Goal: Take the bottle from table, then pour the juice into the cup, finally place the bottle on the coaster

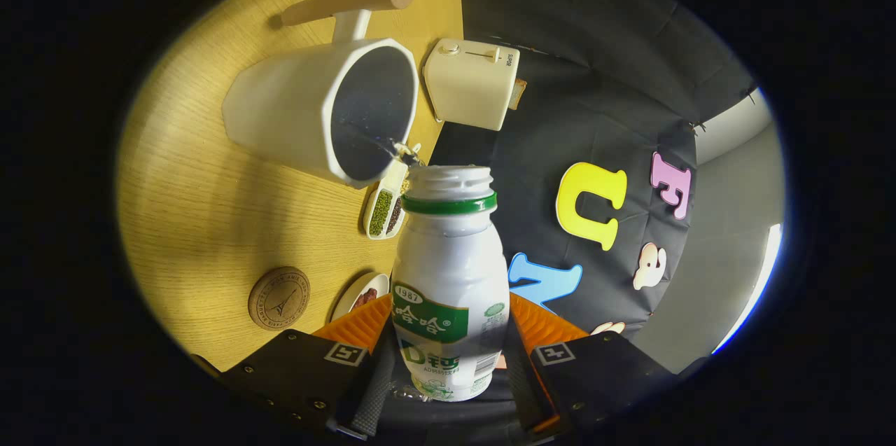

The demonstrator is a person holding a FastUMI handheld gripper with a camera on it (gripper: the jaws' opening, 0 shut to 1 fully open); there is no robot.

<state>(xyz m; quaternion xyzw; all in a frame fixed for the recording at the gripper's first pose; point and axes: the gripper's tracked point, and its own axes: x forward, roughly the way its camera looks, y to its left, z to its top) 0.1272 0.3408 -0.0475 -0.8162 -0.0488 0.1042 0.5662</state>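
Observation:
My gripper (450, 334) is shut on a white bottle (449, 271) with a green neck ring and a green label; both fingers press on its lower body. The bottle's cap is off and its open mouth sits just beside the rim of a white cup (318, 106) with a wooden handle. The whole view is rolled over, so bottle and gripper are tilted toward the cup's opening. A thin stream or drops show at the cup's rim near the bottle mouth. A round cork coaster (278, 297) lies on the wooden table (203, 208), beyond my left finger and apart from the cup.
A cream toaster (470, 84) with a slice in it stands behind the cup at the table's edge. A small divided dish of green and dark beans (386, 210) lies between cup and bottle. A white plate with something red (362, 295) sits by my left finger.

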